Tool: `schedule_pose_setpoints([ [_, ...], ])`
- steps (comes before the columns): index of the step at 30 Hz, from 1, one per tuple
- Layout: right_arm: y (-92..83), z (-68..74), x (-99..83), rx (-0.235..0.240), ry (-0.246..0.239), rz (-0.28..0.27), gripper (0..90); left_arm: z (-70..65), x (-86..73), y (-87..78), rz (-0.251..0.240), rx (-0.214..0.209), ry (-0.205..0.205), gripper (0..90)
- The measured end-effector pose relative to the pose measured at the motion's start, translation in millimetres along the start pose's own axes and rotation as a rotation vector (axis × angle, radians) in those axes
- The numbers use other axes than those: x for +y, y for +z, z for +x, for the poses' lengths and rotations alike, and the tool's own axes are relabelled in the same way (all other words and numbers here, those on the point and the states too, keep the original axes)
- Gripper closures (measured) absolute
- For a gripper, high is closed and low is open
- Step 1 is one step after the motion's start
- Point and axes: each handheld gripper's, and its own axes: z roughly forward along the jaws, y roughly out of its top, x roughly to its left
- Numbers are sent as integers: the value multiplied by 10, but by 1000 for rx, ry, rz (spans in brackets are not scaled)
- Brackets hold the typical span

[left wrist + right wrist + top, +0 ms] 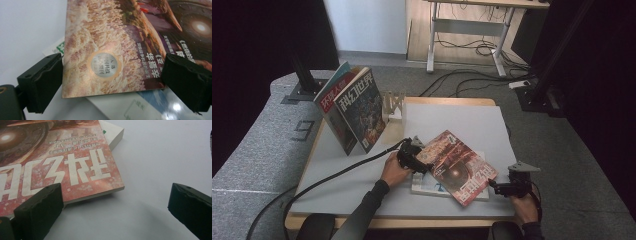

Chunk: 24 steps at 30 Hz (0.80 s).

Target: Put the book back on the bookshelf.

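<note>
High view: red magazine (457, 167) lying askew on top of a white book (427, 186), both on the grey table mat (472, 120) near the front edge. Left gripper (416, 159) at the magazine's left corner, held by the left hand (394, 171); right gripper (501, 188) just off the magazine's lower right corner, held by the right hand (524, 206). Farther back on the left, two more magazines (354, 107) standing tilted against a pale wooden rack (393, 106).

Left gripper view: jaws spread wide, one to each side of the red magazine's (120, 45) near corner, cover edge between them; contact with either jaw impossible to tell. Silver round seal (104, 65) printed on the cover between the jaws. White book (125, 107) showing underneath.

Right gripper view: jaws released and well apart, nothing between them but bare mat (155, 170). Magazine corner (75, 170) with large white characters beside the left-hand jaw, white book (113, 131) peeking out behind.
</note>
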Motion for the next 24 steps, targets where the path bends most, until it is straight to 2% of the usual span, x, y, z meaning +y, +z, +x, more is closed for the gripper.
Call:
schedule_pose_setpoints([
  [13, 100, -46, 59, 22, 31, -6, 0, -42, -147, -130, 0, -1, -12, 41],
  [19, 150, -65, 90, 33, 43, -7, 0, -84, -207, -175, 18, 11, 9, 26],
  [24, 181, -65, 116, 34, 41, -7, 0, -99, -252, -219, 17, 4, 2, 20],
])
